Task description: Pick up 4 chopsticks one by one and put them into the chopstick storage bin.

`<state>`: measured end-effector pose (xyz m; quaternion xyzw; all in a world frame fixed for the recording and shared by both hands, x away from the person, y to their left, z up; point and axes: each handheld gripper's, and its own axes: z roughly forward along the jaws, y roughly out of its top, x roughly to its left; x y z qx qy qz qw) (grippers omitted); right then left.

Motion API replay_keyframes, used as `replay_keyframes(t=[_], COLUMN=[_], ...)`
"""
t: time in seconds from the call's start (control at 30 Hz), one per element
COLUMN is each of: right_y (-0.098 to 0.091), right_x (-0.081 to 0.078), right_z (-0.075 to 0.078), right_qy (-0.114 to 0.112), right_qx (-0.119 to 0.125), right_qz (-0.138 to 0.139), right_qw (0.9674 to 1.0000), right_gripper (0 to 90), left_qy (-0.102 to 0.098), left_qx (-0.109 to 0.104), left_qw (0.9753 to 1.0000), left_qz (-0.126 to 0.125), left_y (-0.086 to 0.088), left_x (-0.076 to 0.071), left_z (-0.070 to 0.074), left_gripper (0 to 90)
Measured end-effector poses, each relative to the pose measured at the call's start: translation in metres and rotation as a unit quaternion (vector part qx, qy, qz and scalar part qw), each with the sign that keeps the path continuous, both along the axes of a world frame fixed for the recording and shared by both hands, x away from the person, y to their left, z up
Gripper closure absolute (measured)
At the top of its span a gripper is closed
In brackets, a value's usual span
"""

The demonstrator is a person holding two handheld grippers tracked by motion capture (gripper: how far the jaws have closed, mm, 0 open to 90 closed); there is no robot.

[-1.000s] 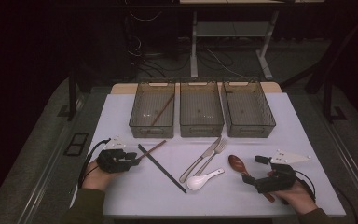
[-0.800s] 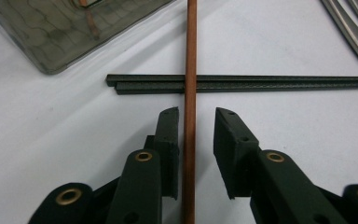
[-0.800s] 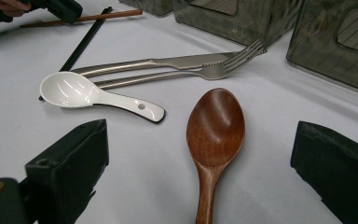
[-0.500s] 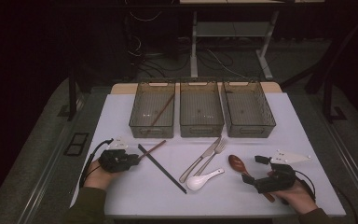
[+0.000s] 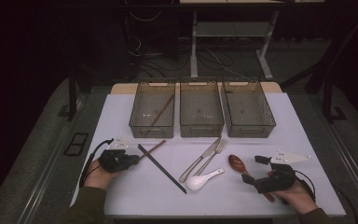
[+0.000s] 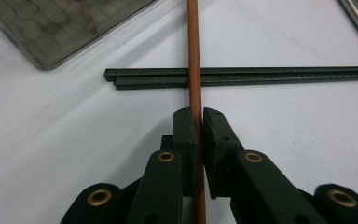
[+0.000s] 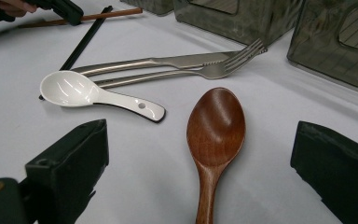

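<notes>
One brown wooden chopstick (image 6: 195,60) is the thing in hand now. The left gripper (image 6: 199,119) has just been closing its jaws, and in the left gripper view the two pads press on the stick from both sides, near its lower end. From there the stick runs toward 12 o'clock and lies across a pair of dark green chopsticks (image 6: 242,77), which rest flat on the white table (image 6: 51,140). In the high view the left gripper (image 5: 133,160) sits at about 8 o'clock on the table, with the stick pointing to 1 o'clock toward the left bin (image 5: 137,125), where another brown stick (image 5: 161,112) already lies.

I judge the stick to be very light, stiff and smooth, so it may turn or slide between the pads. A hold so near the end lets the far tip swing; a hold closer to the middle would be steadier.

The right gripper (image 7: 200,154) stands wide open around the neck of a wooden spoon (image 7: 216,126), not touching it, I think, although the pads are partly cut off by the frame edges. This spoon looks light and rigid; its narrow handle is the best place to grip.
</notes>
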<state>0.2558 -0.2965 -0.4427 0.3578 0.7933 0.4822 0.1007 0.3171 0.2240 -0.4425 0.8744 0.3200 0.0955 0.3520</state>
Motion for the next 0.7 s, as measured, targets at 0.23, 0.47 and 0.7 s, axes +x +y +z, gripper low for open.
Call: replay_keyframes(t=[0.23, 0.47, 0.7], right_y=[0.000, 0.000, 0.000], right_x=[0.000, 0.000, 0.000], right_z=[0.000, 0.000, 0.000], right_qy=[0.000, 0.000, 0.000], right_qx=[0.000, -0.001, -0.001], right_qz=[0.000, 0.000, 0.001], right_qw=[1.0000, 1.0000, 1.0000], right_gripper=[4.0, 4.0, 4.0], left_qy=[-0.002, 0.000, 0.002], left_qx=[-0.008, -0.010, -0.010], left_qw=[1.0000, 0.9999, 0.9999], left_qz=[0.001, -0.003, -0.013], left_y=[0.000, -0.001, -0.006], left_x=[-0.001, -0.003, -0.005], left_z=[0.003, 0.007, 0.012], left_gripper=[83.5, 83.5, 83.6])
